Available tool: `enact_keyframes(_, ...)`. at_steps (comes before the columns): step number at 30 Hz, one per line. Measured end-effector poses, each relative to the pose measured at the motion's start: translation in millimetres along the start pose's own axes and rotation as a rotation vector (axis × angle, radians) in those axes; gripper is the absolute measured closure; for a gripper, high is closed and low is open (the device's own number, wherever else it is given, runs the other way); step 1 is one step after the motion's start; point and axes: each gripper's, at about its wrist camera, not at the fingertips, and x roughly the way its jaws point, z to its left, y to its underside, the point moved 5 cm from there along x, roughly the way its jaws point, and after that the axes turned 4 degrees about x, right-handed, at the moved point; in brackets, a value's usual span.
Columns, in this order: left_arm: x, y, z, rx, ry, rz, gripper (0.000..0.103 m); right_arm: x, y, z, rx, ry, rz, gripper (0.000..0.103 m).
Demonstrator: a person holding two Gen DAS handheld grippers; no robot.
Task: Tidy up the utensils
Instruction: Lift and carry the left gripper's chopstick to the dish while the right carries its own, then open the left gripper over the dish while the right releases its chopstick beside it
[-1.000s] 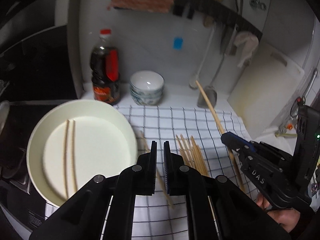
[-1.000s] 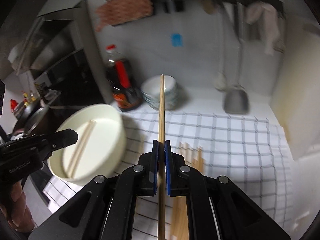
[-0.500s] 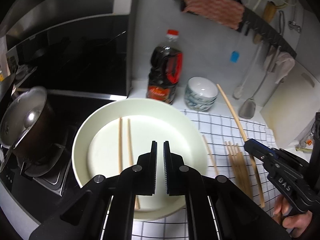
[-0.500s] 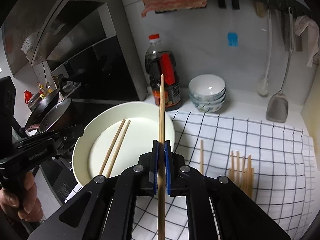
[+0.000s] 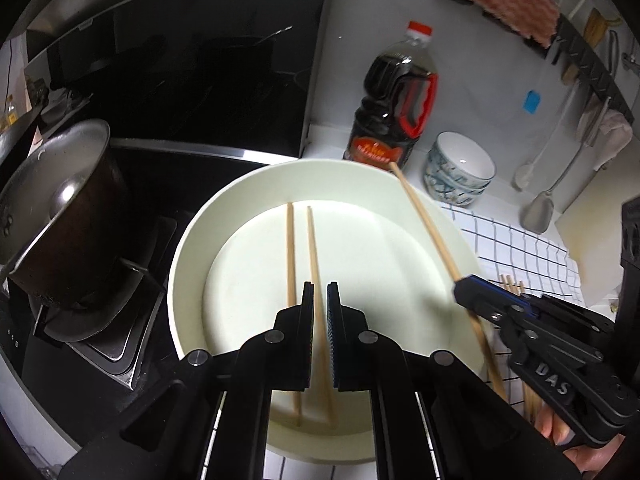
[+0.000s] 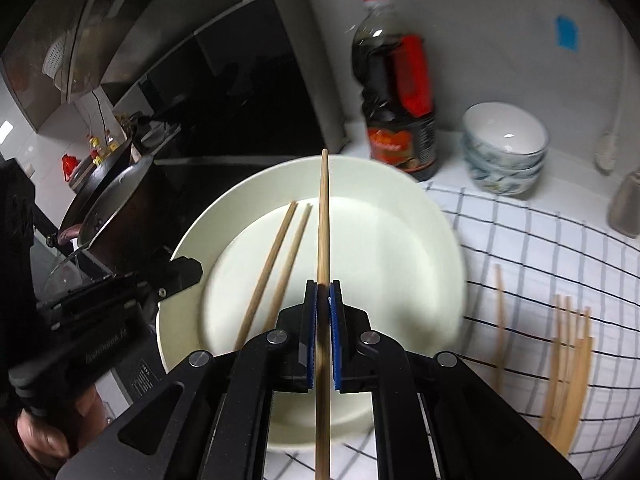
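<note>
A large cream plate (image 5: 400, 196) (image 6: 400, 200) sits at the left end of the checked cloth, with two wooden chopsticks (image 5: 290, 248) (image 6: 276, 256) lying in it. My right gripper (image 6: 322, 292) (image 5: 464, 284) is shut on a third chopstick (image 6: 322, 216) (image 5: 424, 220) and holds it above the plate's right half, tip toward the bottle. My left gripper (image 5: 319, 288) (image 6: 188, 270) hovers over the plate's near side, jaws almost closed with nothing between them. Several more chopsticks (image 6: 568, 344) lie on the cloth to the right.
A dark sauce bottle (image 5: 392, 120) (image 6: 396, 96) and stacked bowls (image 5: 460, 172) (image 6: 504, 148) stand behind the plate. A metal pot (image 5: 60, 216) sits on the stove at left. A spatula (image 5: 540, 212) and ladle hang by the wall, a cutting board at right.
Both grippers moved left from the cloth to above the plate. The right gripper carried its chopstick over the plate's right half. The left gripper stayed closed and empty.
</note>
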Motion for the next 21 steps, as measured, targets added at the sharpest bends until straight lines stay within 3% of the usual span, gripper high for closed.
enact_keyframes(12, 30, 1, 12, -0.014, -0.009, 0.043, 0.094, 44, -8, 0, 0.024, 0.023, 0.076, 0.096)
enact_keyframes(13, 31, 1, 14, -0.020, -0.009, 0.044, 0.090, 43, -9, -1, 0.026, 0.029, 0.069, 0.093)
enact_keyframes(17, 25, 0, 18, -0.029, -0.037, 0.019, 0.041, 33, -11, -6, 0.022, 0.050, 0.040, 0.090)
enact_keyframes(21, 17, -1, 20, -0.030, -0.053, 0.007, 0.039, 23, -10, -12, 0.036, 0.049, 0.027, 0.089)
